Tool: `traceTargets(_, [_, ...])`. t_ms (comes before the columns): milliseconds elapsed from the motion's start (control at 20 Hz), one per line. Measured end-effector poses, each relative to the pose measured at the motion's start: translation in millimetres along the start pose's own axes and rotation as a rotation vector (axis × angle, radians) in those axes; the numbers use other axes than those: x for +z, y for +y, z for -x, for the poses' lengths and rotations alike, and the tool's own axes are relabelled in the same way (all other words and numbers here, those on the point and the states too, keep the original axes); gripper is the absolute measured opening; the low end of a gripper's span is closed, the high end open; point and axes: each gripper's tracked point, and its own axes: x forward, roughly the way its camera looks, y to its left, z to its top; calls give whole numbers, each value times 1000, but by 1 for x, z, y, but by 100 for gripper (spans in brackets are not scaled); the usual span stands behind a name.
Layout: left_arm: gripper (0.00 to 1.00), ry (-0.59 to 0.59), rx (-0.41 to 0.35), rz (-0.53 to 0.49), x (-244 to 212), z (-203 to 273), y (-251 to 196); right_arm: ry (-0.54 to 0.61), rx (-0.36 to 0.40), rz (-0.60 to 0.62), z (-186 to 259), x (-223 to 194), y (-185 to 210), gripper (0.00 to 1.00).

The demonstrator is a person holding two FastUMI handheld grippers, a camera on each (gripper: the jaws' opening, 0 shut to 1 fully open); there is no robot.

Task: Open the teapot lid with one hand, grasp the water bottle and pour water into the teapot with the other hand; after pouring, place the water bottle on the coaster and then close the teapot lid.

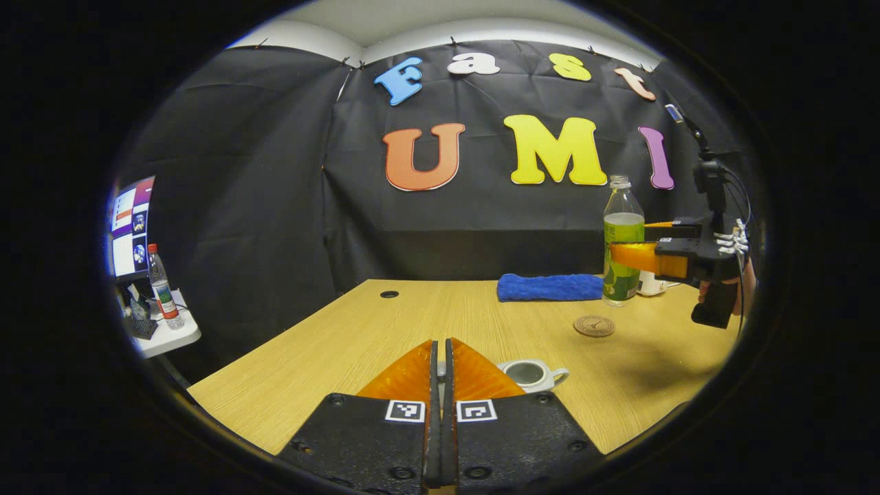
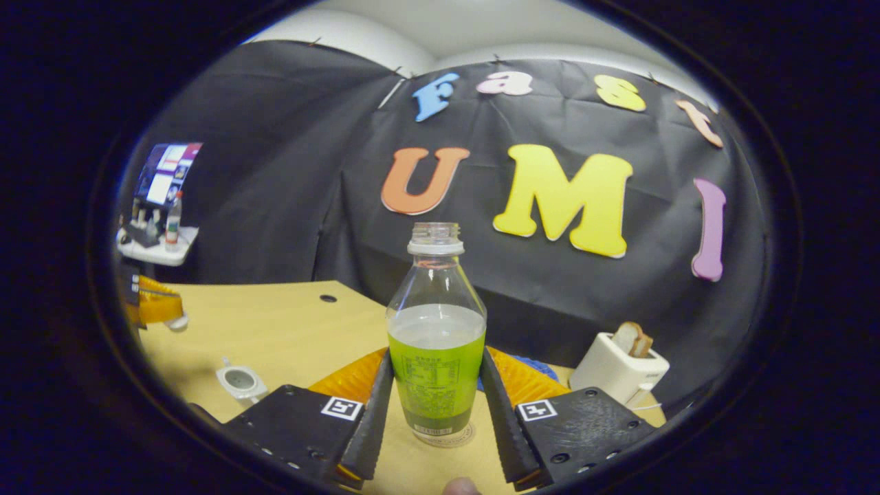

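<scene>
— Teapot (image 1: 533, 375) first: where is it sitting?
— It is standing on the tabletop (image 1: 330, 344) with its top open, at about 3 o'clock from the tips of the left hand-held gripper (image 1: 441, 342), just beside them.
— What is that hand-held gripper doing?
— Its fingers are pressing together with only a sliver between them. In the right gripper view, a small white piece is showing at its tip; it is looking like the teapot lid (image 2: 180, 322), pinched and hanging above the tabletop.
— And the water bottle (image 2: 436, 323)?
— It is standing upright and uncapped, with clear liquid reaching roughly halfway up. The right hand-held gripper (image 2: 436, 355) is clamping it, one finger lying against each side of the green label. I am unable to tell whether its base is touching the tabletop.
— Where is the coaster (image 1: 594, 325) lying?
— In the left gripper view it is lying flat at about 1 o'clock from the teapot, near the bottle's base but apart from it.
— What else is showing?
— A blue towel (image 1: 550, 287) is lying at 9 o'clock from the bottle, along the far edge. A white toaster (image 2: 619, 368) holding bread is sitting at 3 o'clock from the bottle.
</scene>
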Motion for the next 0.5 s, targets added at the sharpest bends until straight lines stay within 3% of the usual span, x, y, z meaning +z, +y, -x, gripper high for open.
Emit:
traceTargets(300, [3,-6,3,-6,2,0,-3,76,-41,-128,-48,-57,-22,67])
traceTargets(500, [3,-5,6,-7,2,1,-3,95,-73,-144,-63,-75,-29,67])
